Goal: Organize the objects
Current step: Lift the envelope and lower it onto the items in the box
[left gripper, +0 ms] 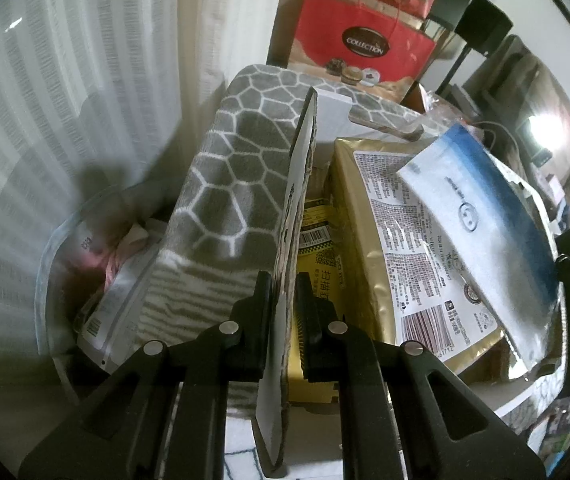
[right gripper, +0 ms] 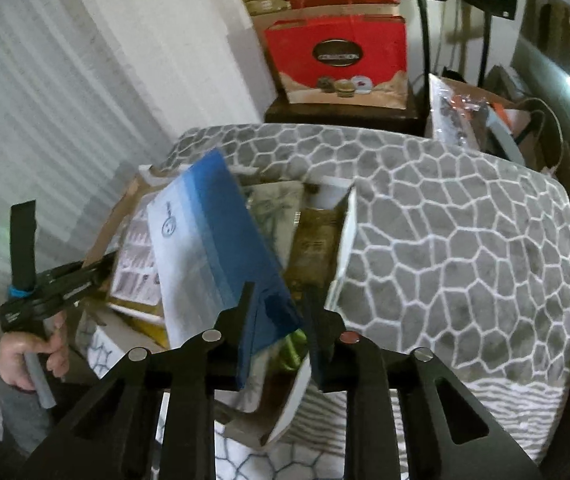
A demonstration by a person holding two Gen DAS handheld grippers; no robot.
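White curtains [left gripper: 65,80] and a red gift bag [left gripper: 361,46] stand behind a bed covered by a grey blanket [right gripper: 465,240] with a white honeycomb pattern, and an open cardboard box [right gripper: 125,216] full of packages sits on it. Left claw [left gripper: 283,304] is closed on the upright box flap [left gripper: 299,184], beside a gold package [left gripper: 397,248]. Right claw [right gripper: 279,312] grips the lower corner of a blue and white pouch [right gripper: 213,256], held tilted above the box.

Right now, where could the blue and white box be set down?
The grey patterned blanket right of the cardboard box flap lies bare. Inside the cardboard box it is crowded: gold box, yellow box, the held blue and white box above.
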